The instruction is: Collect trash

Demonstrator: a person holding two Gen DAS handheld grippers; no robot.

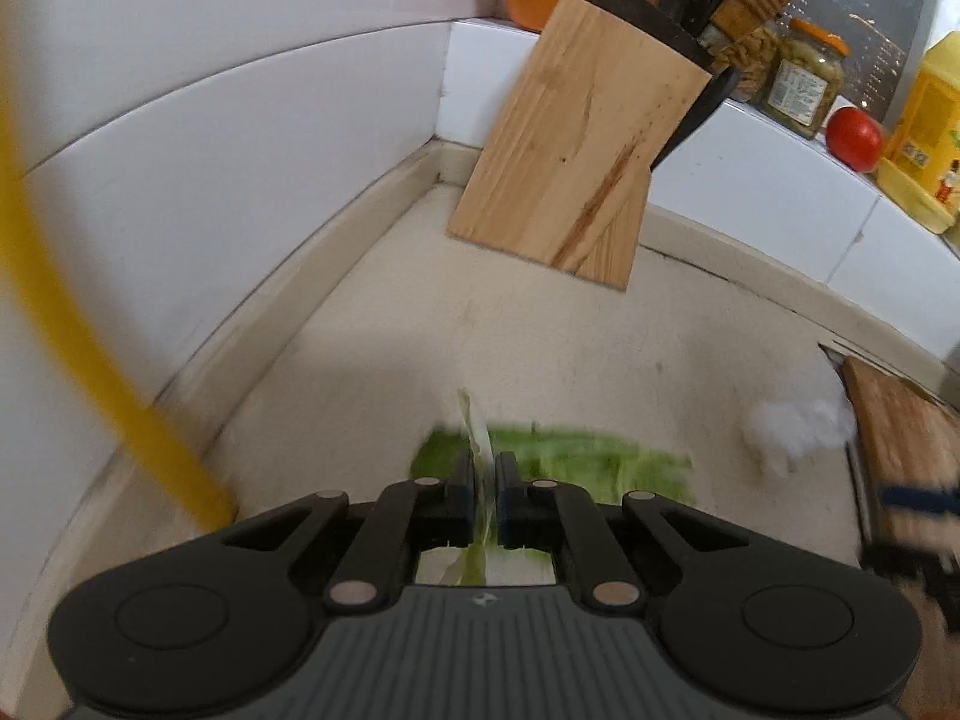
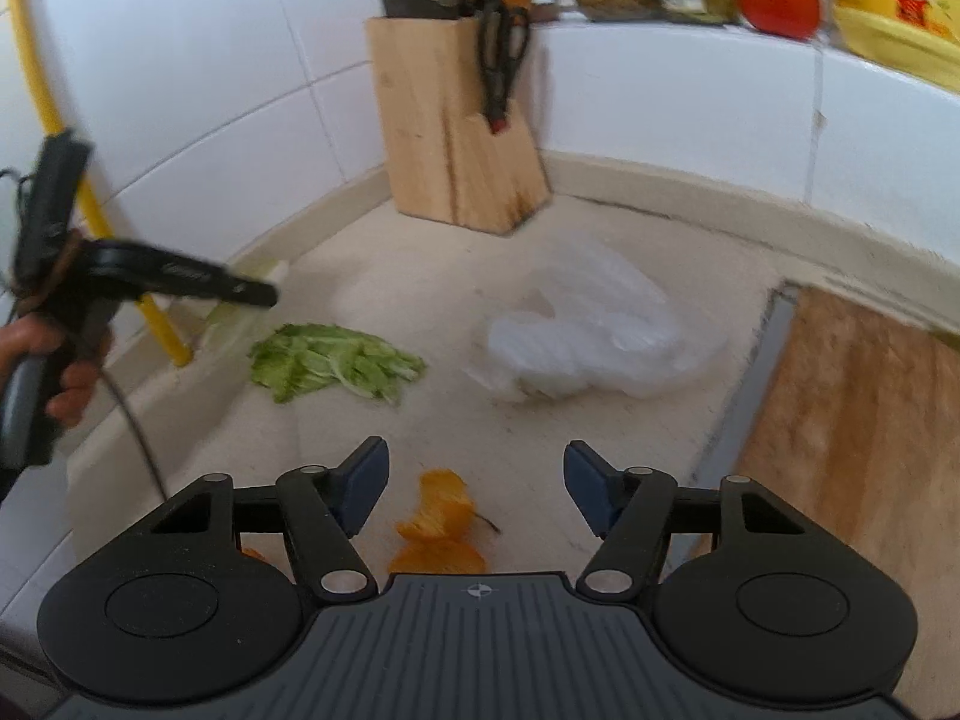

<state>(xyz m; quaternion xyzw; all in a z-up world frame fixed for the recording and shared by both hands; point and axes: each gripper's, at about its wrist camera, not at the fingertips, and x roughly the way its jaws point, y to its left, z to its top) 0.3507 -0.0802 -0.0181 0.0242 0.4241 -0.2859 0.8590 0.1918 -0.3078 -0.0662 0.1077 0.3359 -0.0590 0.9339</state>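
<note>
Right wrist view shows what the left cannot: the white bag (image 2: pixel 582 336) lying near the knife block (image 2: pixel 450 126) for the scraps, the lettuce (image 2: pixel 330 360) beside it, and orange peel (image 2: pixel 441 516) between my right gripper's (image 2: pixel 474 480) wide, empty jaws. My left gripper (image 1: pixel 485 468) is pinched shut on a pale lettuce stalk (image 1: pixel 474 426), a thin edge that suits a fingertip grip.

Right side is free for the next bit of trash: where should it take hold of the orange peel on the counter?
Grip the raised, curled middle of the orange peel, coming down from above: it lies low on the beige counter, between the open fingers of the right hand-held gripper.
</note>
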